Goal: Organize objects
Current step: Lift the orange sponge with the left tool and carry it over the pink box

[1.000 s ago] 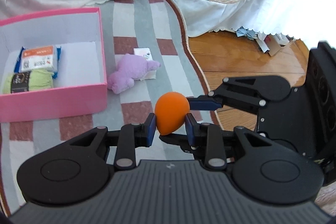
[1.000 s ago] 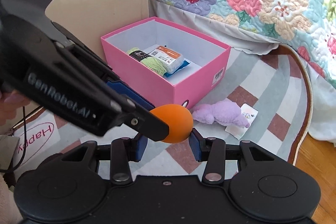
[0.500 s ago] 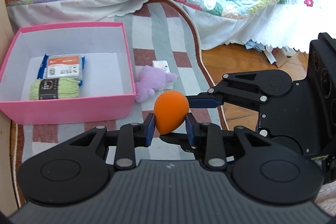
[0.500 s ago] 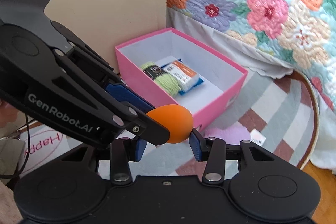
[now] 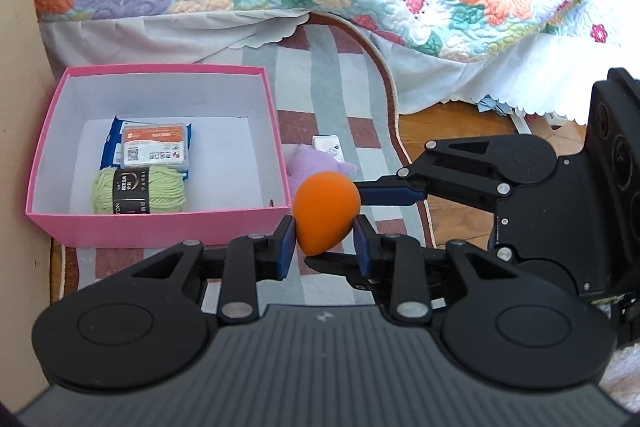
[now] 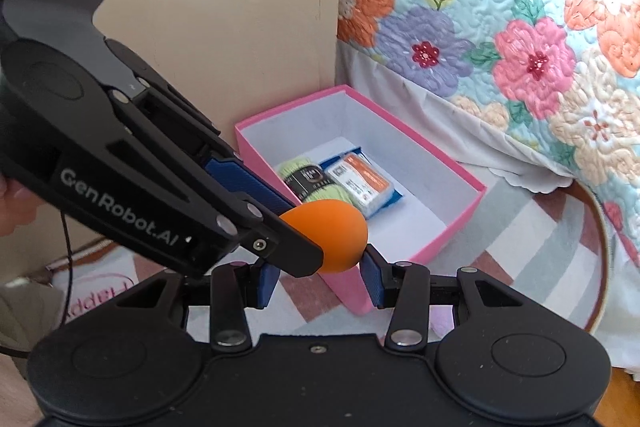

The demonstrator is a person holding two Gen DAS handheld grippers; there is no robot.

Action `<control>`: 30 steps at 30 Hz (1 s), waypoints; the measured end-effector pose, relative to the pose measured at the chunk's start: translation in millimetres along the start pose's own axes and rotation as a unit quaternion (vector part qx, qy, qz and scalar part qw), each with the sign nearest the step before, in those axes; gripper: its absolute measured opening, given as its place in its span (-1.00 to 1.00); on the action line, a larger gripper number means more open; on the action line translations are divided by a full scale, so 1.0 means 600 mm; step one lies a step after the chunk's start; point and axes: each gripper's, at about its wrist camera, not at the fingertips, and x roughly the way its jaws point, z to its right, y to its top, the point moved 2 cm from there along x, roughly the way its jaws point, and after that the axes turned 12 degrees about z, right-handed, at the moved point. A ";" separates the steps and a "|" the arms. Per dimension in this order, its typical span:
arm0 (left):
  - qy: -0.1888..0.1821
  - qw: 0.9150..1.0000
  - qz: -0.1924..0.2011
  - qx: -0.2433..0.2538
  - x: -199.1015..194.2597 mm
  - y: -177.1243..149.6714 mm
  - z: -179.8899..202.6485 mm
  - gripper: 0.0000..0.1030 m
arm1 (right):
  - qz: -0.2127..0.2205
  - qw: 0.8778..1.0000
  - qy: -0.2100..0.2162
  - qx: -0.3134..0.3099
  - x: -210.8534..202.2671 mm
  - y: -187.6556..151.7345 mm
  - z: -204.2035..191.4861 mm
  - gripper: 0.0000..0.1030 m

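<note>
While both claws pinch the soft orange egg-shaped sponge (image 5: 326, 213), you carry it toward the pink cardboard box (image 5: 160, 227), then release inside.

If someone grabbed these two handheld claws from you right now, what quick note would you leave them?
Left gripper: shut on the orange egg-shaped sponge.
Right gripper: pads pressing the same sponge from the side, held off the rug.
Pink cardboard box: already holds the green yarn ball and an orange-labelled packet.
Left to do: drop the sponge in the box, then fetch the purple plush toy lying on the striped rug beside the box.
</note>
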 end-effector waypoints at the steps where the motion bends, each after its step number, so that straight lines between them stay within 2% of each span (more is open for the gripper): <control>1: 0.001 1.000 0.000 -0.004 0.001 0.002 -0.004 -0.43 | 0.002 1.000 0.002 0.003 0.003 0.001 0.002 -0.03; 7: 0.016 1.000 -0.012 -0.023 0.024 0.011 -0.037 -0.44 | -0.007 1.000 0.015 0.020 0.042 0.005 0.018 -0.03; 12: 0.034 0.998 -0.019 -0.050 0.043 0.041 -0.076 -0.42 | -0.020 0.999 0.019 0.032 0.084 0.026 0.036 -0.03; 17: 0.051 0.997 -0.013 -0.054 0.060 0.071 -0.108 -0.42 | -0.010 0.999 0.020 0.044 0.121 0.047 0.058 -0.03; 24: 0.086 0.994 0.008 -0.062 0.109 0.091 -0.162 -0.40 | 0.011 0.996 0.011 0.083 0.197 0.047 0.096 -0.03; 26: 0.086 0.994 0.005 -0.069 0.116 0.094 -0.179 -0.40 | 0.015 0.994 0.019 0.103 0.214 0.045 0.105 -0.03; 30: 0.080 0.994 0.007 -0.080 0.128 0.095 -0.202 -0.40 | 0.018 0.995 0.019 0.101 0.234 0.044 0.108 -0.03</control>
